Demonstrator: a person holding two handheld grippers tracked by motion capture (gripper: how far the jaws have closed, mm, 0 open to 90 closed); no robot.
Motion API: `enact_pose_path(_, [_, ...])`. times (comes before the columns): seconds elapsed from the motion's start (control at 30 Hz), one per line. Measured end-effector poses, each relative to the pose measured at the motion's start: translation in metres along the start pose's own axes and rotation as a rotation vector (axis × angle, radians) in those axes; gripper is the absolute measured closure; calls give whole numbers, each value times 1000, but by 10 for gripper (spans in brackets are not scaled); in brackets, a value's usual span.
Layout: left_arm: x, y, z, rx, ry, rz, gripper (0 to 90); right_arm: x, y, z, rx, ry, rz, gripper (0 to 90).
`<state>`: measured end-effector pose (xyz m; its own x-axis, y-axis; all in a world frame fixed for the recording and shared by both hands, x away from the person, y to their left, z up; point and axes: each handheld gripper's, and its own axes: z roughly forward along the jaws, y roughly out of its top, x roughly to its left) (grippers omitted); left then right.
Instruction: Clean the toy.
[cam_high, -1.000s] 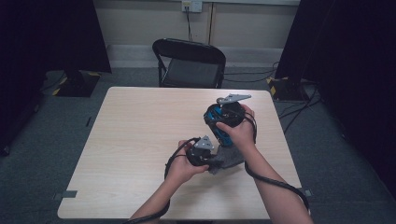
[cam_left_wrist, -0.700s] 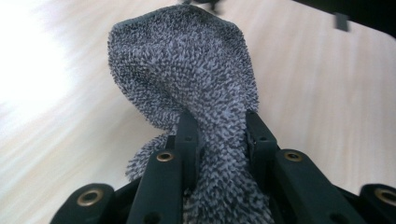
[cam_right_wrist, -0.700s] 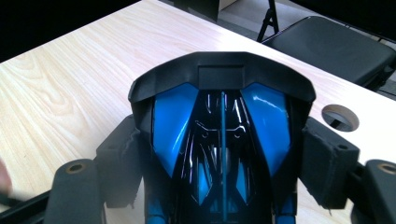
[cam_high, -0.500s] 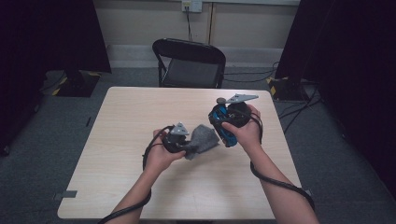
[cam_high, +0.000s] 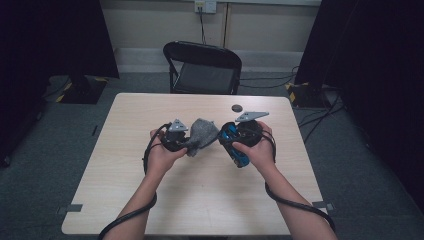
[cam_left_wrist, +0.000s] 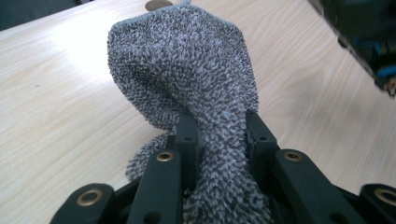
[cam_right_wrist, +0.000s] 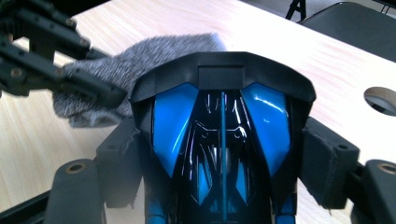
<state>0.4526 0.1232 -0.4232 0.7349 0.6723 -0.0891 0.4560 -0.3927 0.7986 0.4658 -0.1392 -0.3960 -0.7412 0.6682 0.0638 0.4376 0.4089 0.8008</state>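
Left gripper (cam_high: 186, 142) fingers clenched on grey cloth (cam_high: 202, 134); right gripper (cam_high: 235, 145) fingers grasping blue toy car (cam_high: 234, 145), lengthwise between them.

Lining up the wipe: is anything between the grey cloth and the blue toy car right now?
Nothing: in the high view the grey cloth in the left gripper sits beside the blue toy car in the right gripper, with a narrow gap over bare table.
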Motion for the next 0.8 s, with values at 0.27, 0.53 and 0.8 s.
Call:
enact_pose_path(0.27, [-12, 8, 9, -29, -40, 15, 721, 11, -6, 11, 28, 20, -20, 256])
enact_pose_path(0.53, [-23, 14, 11, -34, -74, 30, 721, 12, -6, 17, 36, 13, -17, 256])
enact_pose_path(0.8, [-28, 6, 20, -12, -111, 19, 721, 11, -2, 16, 21, 7, -14, 257])
